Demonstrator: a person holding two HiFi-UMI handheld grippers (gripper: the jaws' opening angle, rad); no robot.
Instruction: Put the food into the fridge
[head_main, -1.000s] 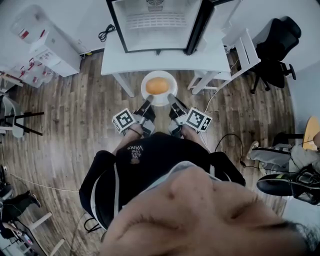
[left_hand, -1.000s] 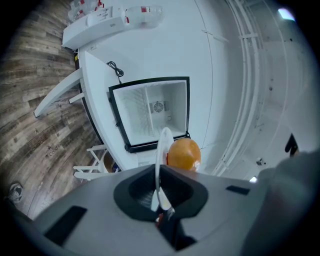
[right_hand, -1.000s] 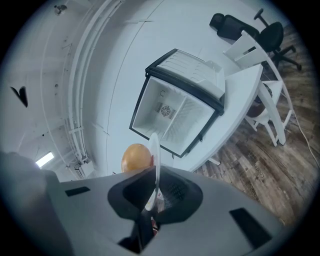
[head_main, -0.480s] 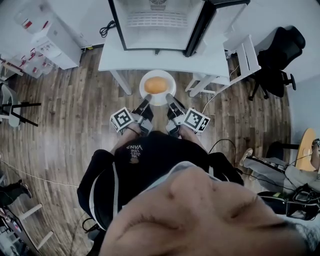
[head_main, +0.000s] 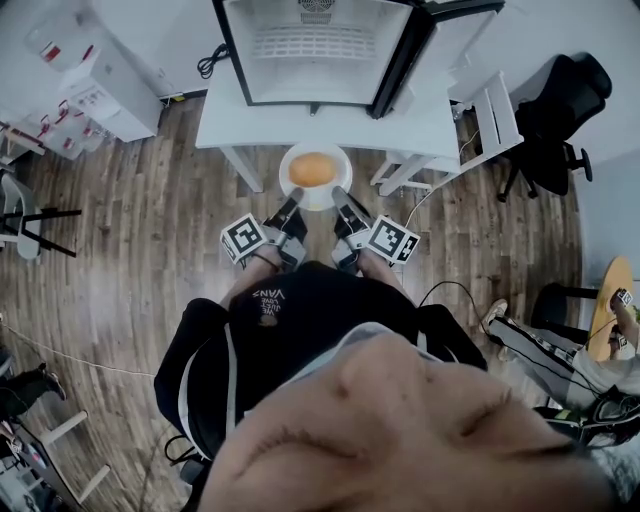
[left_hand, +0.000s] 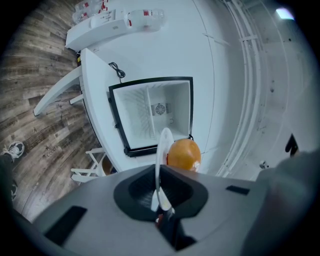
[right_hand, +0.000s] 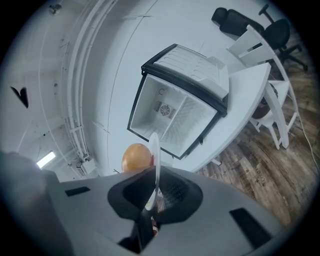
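The carrying step is in hand. The left tongs (head_main: 288, 208) and the right tongs (head_main: 343, 203) are both clenched on the near rim of a white plate (head_main: 336, 158). Each gripper view shows the thin rim pinched edge-on between its jaws. An orange (head_main: 312, 170) sits on the plate, which is held level at the near edge of the white surface (head_main: 330, 122). On the far part of that surface the fridge (head_main: 232, 55) stands with its door swung open to the right and its white inside bare. Next, I judge, both hands must travel forward together. They should keep the plate flat so the orange does not roll, then slide it into the fridge.
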